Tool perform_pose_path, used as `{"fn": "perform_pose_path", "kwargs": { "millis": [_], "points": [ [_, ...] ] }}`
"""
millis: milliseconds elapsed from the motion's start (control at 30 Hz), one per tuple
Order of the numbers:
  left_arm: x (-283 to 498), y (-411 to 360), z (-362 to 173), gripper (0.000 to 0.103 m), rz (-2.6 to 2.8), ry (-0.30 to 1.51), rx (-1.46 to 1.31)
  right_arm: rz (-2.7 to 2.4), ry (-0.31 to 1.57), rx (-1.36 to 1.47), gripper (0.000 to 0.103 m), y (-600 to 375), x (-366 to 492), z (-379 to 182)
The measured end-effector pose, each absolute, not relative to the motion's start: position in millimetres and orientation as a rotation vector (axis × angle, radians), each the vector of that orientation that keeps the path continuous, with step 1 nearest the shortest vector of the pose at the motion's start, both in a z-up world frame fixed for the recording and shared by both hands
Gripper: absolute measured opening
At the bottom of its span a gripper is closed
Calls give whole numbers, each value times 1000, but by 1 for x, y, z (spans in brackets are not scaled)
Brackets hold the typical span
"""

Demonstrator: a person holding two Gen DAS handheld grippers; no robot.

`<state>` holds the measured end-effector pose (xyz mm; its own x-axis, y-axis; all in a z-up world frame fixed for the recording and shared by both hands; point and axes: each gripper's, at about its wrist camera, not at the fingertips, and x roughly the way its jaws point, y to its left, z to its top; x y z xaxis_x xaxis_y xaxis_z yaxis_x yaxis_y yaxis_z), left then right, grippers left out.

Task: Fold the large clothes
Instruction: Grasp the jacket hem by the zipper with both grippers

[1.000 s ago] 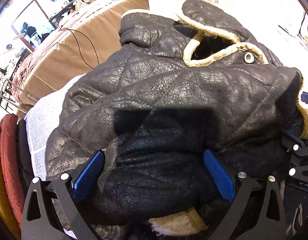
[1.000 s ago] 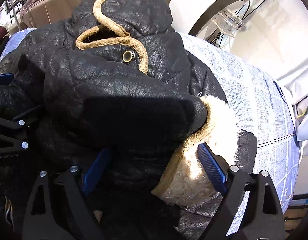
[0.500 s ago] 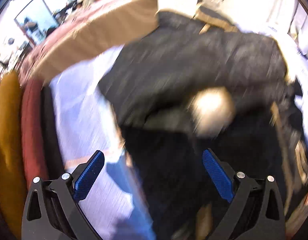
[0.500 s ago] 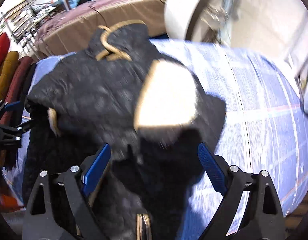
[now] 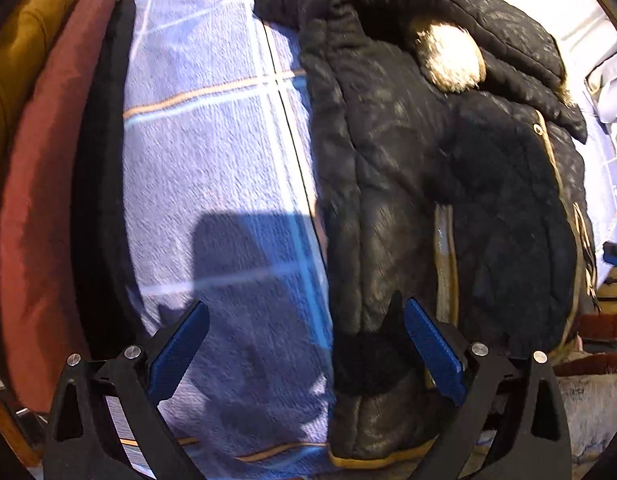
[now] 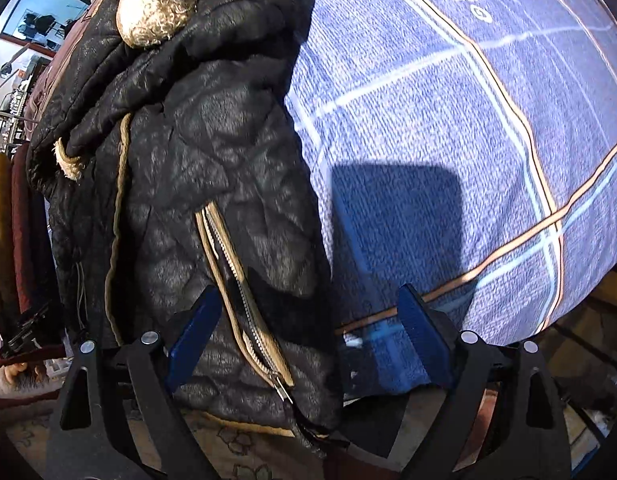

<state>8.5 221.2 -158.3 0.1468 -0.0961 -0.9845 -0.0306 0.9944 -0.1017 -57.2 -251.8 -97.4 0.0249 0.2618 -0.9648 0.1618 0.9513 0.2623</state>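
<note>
A black quilted jacket [image 5: 388, 184] with tan trim lies on a blue plaid cloth [image 5: 212, 152]. Its sleeves are folded across the front, and a fleece cuff [image 5: 452, 60] shows near the top. My left gripper [image 5: 306, 348] is open above the jacket's left edge near the hem, half over cloth and half over jacket. In the right wrist view the jacket [image 6: 196, 184] fills the left side, with its zip [image 6: 236, 280] running down to the hem. My right gripper [image 6: 308, 336] is open over the jacket's right edge, and neither pad presses on the fabric.
Red [image 5: 40, 200] and mustard [image 5: 20, 40] cushions and a black strip border the cloth on the left. The plaid cloth [image 6: 468, 140] spreads to the right of the jacket. A patterned floor [image 6: 236, 448] shows below the cloth's near edge.
Both grippers have drawn back from the sleeves over the jacket's chest and out to its side edges near the hem. The sleeves stay folded across the front.
</note>
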Motion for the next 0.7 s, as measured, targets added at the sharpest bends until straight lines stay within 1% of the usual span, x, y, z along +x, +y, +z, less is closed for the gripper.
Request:
{"fn": "perform_pose_path", "kwargs": {
  "millis": [200, 300, 467, 500, 533, 567, 600, 633, 667, 700],
  "points": [
    [-15, 212, -180, 95, -137, 1481, -110, 98, 1631, 407, 88, -259, -85, -123],
    [-27, 204, -191, 95, -181, 1517, -158, 83, 1673, 443, 88, -260, -102, -135],
    [-39, 190, -202, 94, -190, 1540, -163, 111, 1702, 507, 88, -261, -117, -148],
    [-38, 189, -204, 92, -188, 1545, -168, 129, 1704, 512, 82, -257, -117, -149],
    [-38, 190, -203, 86, -190, 1545, -183, 144, 1708, 516, 77, -254, -119, -150],
    [-37, 188, -202, 81, -201, 1545, -197, 162, 1709, 519, 62, -249, -117, -151],
    [-36, 188, -200, 67, -219, 1546, -213, 168, 1708, 495, 54, -242, -112, -150],
    [-36, 188, -198, 55, -243, 1550, -237, 184, 1707, 464, 50, -235, -111, -147],
    [-36, 187, -195, 51, -263, 1556, -253, 200, 1708, 438, 41, -233, -117, -141],
    [-37, 185, -191, 45, -272, 1557, -248, 217, 1704, 416, 34, -224, -115, -140]
  ]
}}
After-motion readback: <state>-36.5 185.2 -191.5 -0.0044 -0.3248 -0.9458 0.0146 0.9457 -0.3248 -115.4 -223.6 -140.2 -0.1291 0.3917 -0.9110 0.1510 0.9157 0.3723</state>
